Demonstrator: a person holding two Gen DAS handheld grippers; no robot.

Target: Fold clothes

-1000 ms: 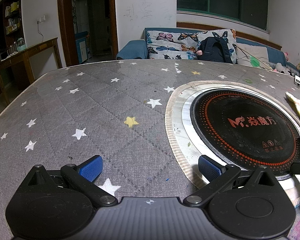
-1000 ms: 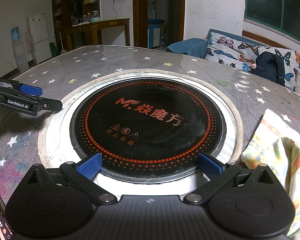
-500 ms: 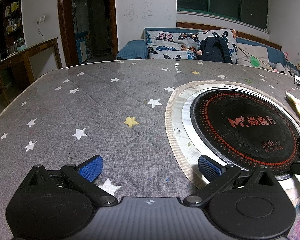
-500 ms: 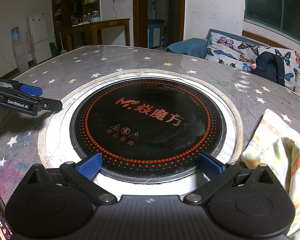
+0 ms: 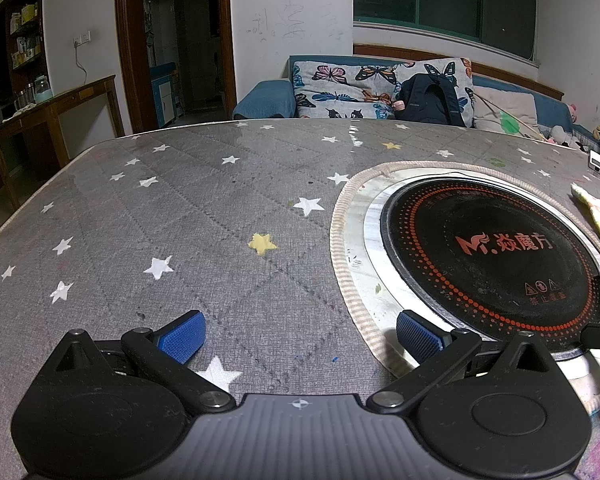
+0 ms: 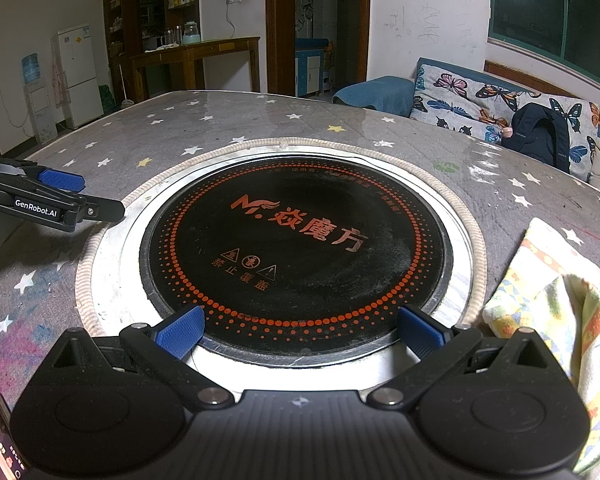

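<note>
Bench (image 5: 204,216) ahead of my left tongs (image 5: 300,334) lies bare. Ahead of my right tongs (image 6: 300,330), only the flush black cooktop (image 6: 296,252); crumpled cloth (image 6: 560,304) bulks just right.

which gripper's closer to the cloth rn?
Right. The right gripper sits open just left of the cloth, which lies beside its right finger. The left gripper, also open, is across the round cooktop from it, over the star-print table cover.
</note>
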